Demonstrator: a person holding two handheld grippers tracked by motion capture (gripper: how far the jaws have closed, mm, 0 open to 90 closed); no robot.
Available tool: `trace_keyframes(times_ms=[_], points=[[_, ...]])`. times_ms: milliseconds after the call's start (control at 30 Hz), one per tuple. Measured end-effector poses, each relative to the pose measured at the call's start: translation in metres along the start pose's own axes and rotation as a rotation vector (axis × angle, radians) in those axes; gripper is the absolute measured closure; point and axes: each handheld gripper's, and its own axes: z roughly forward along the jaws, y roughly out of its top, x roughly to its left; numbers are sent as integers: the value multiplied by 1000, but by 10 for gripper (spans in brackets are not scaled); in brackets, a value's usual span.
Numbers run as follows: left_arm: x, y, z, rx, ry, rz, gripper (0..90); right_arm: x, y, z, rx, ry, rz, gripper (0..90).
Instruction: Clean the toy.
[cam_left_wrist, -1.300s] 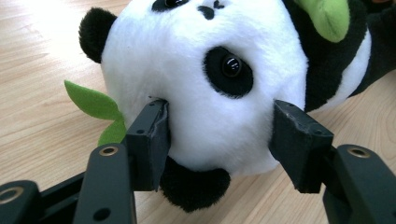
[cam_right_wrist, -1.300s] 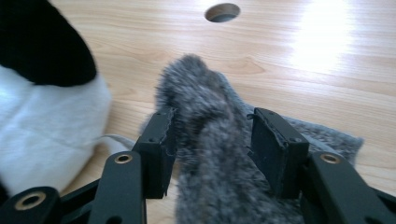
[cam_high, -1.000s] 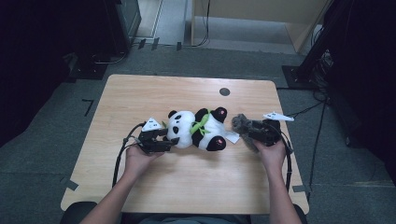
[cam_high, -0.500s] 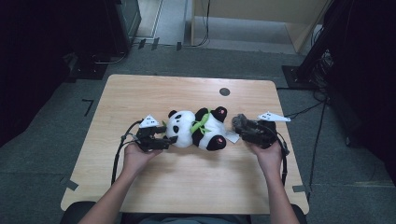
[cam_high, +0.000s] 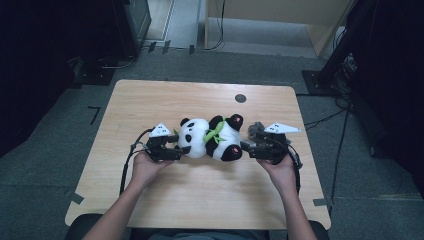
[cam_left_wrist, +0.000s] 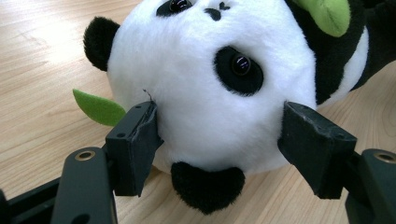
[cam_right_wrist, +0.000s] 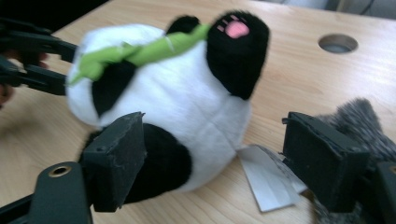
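A black-and-white panda plush (cam_high: 212, 137) with a green scarf lies on its side in the middle of the wooden table (cam_high: 150, 100). Its head points left and its feet right. My left gripper (cam_high: 175, 149) is open around the panda's head (cam_left_wrist: 210, 79); the left pad (cam_left_wrist: 135, 144) touches the fur, and the right pad (cam_left_wrist: 313, 144) sits at the cheek's edge. My right gripper (cam_high: 248, 147) is open at the panda's rump (cam_right_wrist: 187, 116). Its left pad (cam_right_wrist: 116, 158) is against the black leg, its right pad (cam_right_wrist: 322, 158) apart from it, over a white tag (cam_right_wrist: 266, 177).
A grey furry toy (cam_high: 256, 129) lies just right of the panda, beside my right gripper, and it also appears in the right gripper view (cam_right_wrist: 359, 121). A round hole (cam_high: 240, 98) sits in the table behind the panda. Cables trail from both grippers toward the front edge.
My right gripper has edged left, closer around the panda's rump. The left gripper and the panda have barely shifted.
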Motion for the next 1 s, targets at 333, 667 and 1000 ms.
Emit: trace_keyframes(times_ms=[333, 667, 1000], points=[[1, 3, 1, 8, -3, -8, 298, 22, -3, 0, -2, 92, -53, 137], [0, 3, 2, 4, -4, -10, 300, 31, -16, 29, 37, 129, -126, 146], [1, 3, 3, 1, -23, -38, 313, 28, -20, 52, 48, 107, -165, 137]])
